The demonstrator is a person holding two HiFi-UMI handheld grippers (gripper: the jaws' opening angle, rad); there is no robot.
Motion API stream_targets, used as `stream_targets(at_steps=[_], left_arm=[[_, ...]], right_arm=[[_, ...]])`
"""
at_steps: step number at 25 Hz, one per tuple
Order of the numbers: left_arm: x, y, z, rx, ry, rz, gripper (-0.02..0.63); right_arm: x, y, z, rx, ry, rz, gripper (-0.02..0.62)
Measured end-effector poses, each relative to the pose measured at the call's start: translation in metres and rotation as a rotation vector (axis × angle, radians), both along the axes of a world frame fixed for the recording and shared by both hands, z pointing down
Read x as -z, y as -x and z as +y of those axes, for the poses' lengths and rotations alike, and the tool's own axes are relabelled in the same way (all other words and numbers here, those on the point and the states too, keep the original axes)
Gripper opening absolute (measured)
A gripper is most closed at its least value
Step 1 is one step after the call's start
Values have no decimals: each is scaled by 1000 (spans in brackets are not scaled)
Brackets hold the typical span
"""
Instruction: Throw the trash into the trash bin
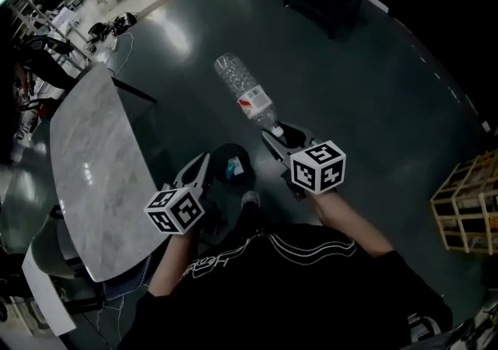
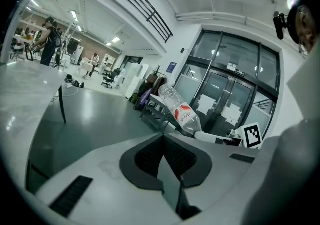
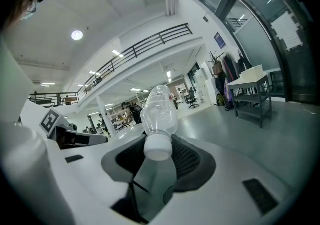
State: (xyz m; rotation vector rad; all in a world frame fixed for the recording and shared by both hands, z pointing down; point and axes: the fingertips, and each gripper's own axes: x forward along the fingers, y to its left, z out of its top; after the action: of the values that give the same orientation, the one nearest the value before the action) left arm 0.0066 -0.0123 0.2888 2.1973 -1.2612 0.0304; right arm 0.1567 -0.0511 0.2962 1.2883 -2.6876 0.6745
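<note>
Right gripper view: bottle (image 3: 159, 109) clamped by its neck in right hand-held gripper (image 3: 160, 155).

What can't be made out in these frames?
- Head view: dark round thing beside the left gripper, too dark to call it a bin.
- Head view: crate cut off by the right edge.
- All views: bottle label print too small to read.

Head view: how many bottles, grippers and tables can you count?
Bottles: 1, the clear plastic bottle
Grippers: 2, the left gripper and the right gripper
Tables: 1, the grey table
Total: 4
</note>
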Motion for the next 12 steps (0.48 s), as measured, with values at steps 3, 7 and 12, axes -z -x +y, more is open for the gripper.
stream_targets(at_steps=[3, 7, 12], left_arm=[[-7, 5, -22, -5, 23, 16, 6], [-32, 24, -60, -7, 70, 48, 6], [-83, 59, -86, 43, 197, 103, 6]], right_arm=[[-10, 5, -17, -9, 33, 7, 178], [-41, 28, -50, -10, 96, 14, 178], [-88, 68, -77, 39, 201, 58, 178]])
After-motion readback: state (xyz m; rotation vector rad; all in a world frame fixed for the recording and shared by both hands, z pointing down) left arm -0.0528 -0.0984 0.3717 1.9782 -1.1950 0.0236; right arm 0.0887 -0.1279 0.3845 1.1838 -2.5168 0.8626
